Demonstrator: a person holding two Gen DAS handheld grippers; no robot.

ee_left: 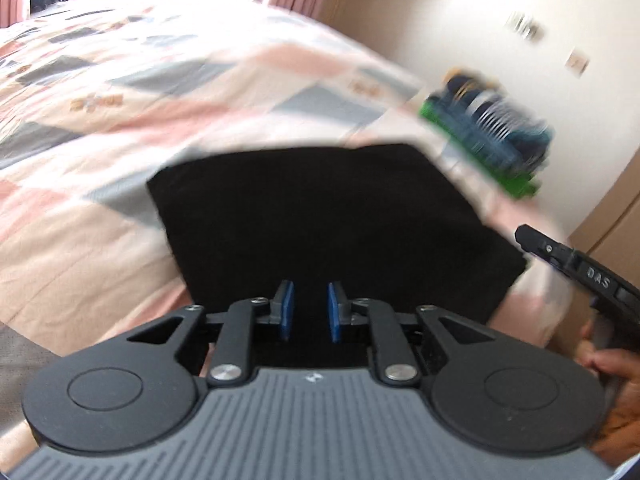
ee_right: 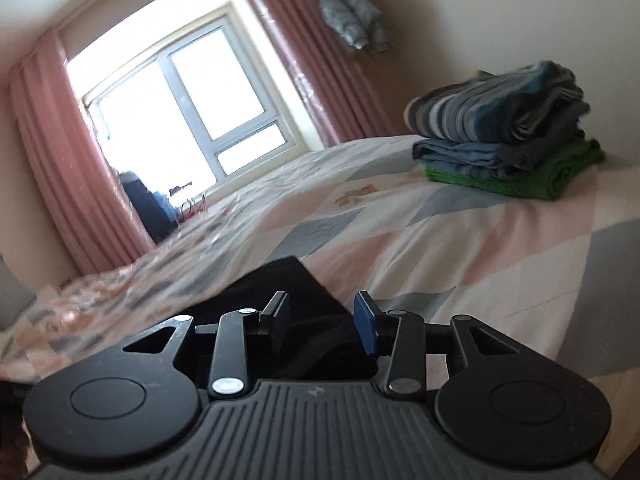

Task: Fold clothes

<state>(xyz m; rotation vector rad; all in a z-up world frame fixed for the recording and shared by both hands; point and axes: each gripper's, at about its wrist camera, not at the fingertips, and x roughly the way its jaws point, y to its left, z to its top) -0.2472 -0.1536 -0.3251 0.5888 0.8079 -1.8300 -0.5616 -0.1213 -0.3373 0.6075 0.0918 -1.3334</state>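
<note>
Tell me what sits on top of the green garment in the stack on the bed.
On the green garment lies a folded blue piece, with a darker grey one and a striped one above. Their layers hide anything tucked between or beneath them.

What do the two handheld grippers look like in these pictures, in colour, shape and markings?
Both look alike. The left gripper has a grey ribbed body, two round black discs, black linkage arms with silver pivot screws, and blue pads on black fingers. The right gripper has the same build in its own view; seen from the left wrist view, its black side carries the raised letters "DAS". No cables or sleeves show.
</note>
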